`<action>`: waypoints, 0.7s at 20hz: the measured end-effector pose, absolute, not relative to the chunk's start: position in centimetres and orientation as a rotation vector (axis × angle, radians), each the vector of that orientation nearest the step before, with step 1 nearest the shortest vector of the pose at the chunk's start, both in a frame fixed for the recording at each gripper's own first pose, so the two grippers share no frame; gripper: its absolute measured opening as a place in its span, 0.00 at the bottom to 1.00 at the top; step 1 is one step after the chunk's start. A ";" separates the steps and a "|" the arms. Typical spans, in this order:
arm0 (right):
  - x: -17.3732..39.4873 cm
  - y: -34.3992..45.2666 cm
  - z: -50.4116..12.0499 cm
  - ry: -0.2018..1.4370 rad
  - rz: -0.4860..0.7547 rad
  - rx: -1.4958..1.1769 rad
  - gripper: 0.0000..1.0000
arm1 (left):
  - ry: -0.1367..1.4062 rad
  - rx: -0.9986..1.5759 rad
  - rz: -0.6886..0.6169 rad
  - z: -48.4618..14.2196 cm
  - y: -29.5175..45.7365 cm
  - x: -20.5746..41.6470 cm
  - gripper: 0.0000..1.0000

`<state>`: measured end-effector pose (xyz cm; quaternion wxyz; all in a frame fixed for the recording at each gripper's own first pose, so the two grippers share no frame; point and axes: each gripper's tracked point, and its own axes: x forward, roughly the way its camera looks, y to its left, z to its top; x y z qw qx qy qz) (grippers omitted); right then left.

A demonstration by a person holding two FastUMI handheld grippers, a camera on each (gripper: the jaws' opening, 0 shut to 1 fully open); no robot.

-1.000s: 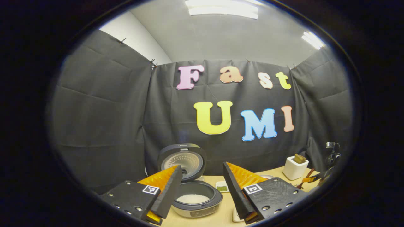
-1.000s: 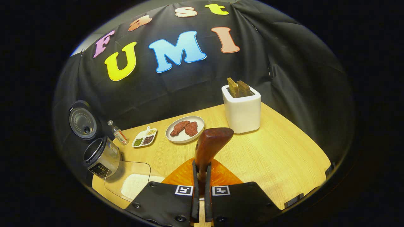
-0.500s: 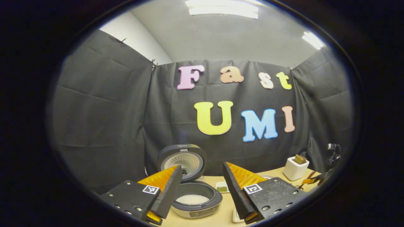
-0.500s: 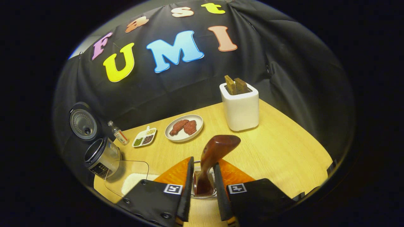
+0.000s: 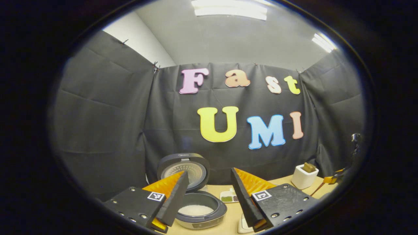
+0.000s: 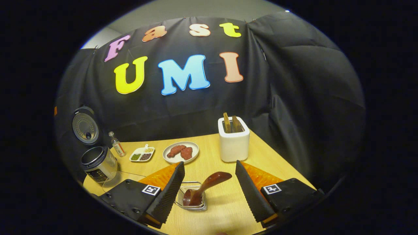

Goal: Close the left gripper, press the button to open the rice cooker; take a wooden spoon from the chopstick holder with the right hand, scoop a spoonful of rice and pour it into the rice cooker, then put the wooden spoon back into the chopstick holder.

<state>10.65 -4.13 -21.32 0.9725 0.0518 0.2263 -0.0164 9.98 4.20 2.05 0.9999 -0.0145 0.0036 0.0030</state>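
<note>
Wooden spoon point(image 6: 206, 186) between open hand-held gripper point(image 6: 209, 186)

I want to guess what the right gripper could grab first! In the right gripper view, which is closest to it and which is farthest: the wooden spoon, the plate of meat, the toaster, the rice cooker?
1. Wooden spoon, between the open right gripper's fingers.
2. Plate of meat, ahead, slightly left.
3. Toaster, ahead, slightly right; too close to the plate to call.
4. Rice cooker, far left.

Black wrinkled cloth wall point(image 5: 107, 124) encloses booth, pinned along top; grey ceiling point(image 5: 228, 39) with bright strip light point(image 5: 230, 8); light wooden tabletop point(image 6: 281, 163) below.
</note>
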 end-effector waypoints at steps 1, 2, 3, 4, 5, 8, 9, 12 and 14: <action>10.5 -4.0 -20.1 0.436 -0.027 0.085 0.98 | 0.008 -0.033 0.005 2.2 4.4 10.7 0.82; 10.4 -3.7 -18.9 0.416 -0.020 0.065 0.98 | 0.009 -0.036 0.007 2.3 4.7 11.4 0.81; 10.4 -3.4 -17.8 0.398 -0.014 0.047 0.98 | 0.010 -0.038 0.009 2.5 5.1 12.2 0.81; 10.2 -3.1 -16.8 0.381 -0.008 0.034 0.98 | 0.012 -0.037 0.013 2.5 5.6 13.2 0.80; 10.1 -2.6 -15.9 0.366 -0.002 0.026 0.98 | 0.013 -0.034 0.016 2.8 6.7 13.9 0.82; 9.9 -1.4 -13.8 0.322 -0.002 0.014 0.98 | 0.007 -0.039 0.025 3.3 8.2 16.6 0.81; 9.9 -1.1 -13.1 0.310 -0.006 0.012 0.98 | 0.004 -0.045 0.026 3.4 8.7 17.5 0.81; 9.9 -0.1 -12.2 0.281 -0.018 -0.003 0.98 | -0.001 -0.045 0.033 3.5 10.6 20.3 0.81; 10.0 0.2 -11.8 0.260 -0.041 -0.007 0.98 | -0.011 -0.041 0.039 3.5 12.0 22.5 0.81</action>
